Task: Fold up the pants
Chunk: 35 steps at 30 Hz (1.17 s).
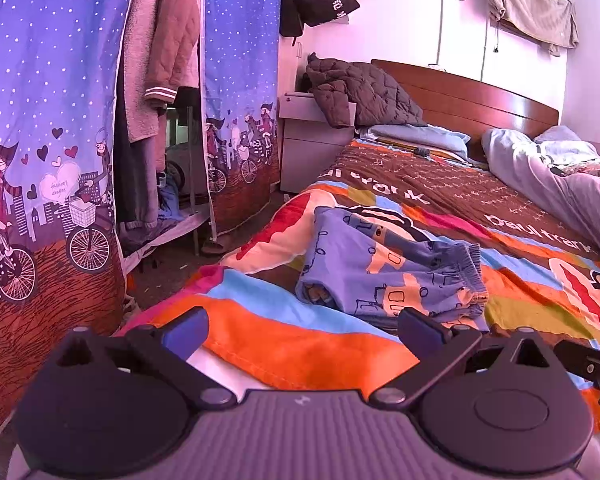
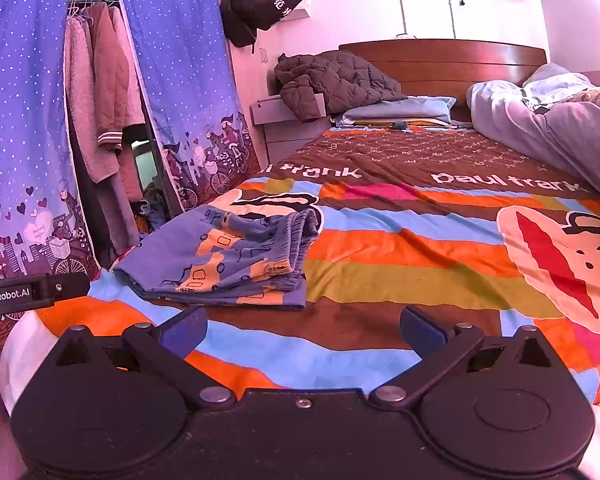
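Small blue pants (image 1: 384, 268) with an orange vehicle print lie folded into a compact stack on the striped bedspread (image 1: 284, 332), elastic waistband to the right. They also show in the right wrist view (image 2: 224, 260), ahead and to the left. My left gripper (image 1: 302, 328) is open and empty, just in front of the pants, its right fingertip (image 1: 418, 328) near their near edge. My right gripper (image 2: 302, 328) is open and empty, a short way in front of the pants and apart from them. The left gripper's body (image 2: 28, 292) shows at the left edge of the right wrist view.
The bed has a wooden headboard (image 2: 440, 60), pillows (image 2: 404, 110), a grey duvet (image 2: 548, 128) on the right and a dark quilted jacket (image 2: 332, 80) by a nightstand (image 1: 312, 140). A fabric wardrobe with blue printed curtains (image 1: 52, 120) stands left of the bed.
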Available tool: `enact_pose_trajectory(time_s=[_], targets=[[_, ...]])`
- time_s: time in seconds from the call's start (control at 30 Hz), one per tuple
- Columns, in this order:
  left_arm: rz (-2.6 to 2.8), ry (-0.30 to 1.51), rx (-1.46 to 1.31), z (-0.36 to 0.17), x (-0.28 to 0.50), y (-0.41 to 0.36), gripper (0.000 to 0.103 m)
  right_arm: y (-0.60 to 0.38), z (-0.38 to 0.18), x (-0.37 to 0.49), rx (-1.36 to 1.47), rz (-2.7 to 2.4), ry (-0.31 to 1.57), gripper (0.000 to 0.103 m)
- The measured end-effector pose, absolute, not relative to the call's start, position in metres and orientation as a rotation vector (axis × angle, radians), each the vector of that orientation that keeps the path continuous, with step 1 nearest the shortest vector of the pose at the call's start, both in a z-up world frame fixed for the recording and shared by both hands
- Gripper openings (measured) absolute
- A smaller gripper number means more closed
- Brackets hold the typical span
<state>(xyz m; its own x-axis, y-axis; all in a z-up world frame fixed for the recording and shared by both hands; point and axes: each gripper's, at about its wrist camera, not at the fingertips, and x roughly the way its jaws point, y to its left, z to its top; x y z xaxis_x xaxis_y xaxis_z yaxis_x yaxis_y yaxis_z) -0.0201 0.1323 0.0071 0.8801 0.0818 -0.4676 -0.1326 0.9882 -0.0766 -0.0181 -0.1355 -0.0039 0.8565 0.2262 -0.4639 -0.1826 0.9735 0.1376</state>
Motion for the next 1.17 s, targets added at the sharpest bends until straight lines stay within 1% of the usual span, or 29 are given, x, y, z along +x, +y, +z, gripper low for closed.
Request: enact_pose_trajectory(time_s=[1.17], targets=[[0.133,0.501,-0.043,0.0037,-0.0152,0.1244,0.103,-0.1350,-0.0063,-0.0178,0.078,0.216,0.498,0.102]])
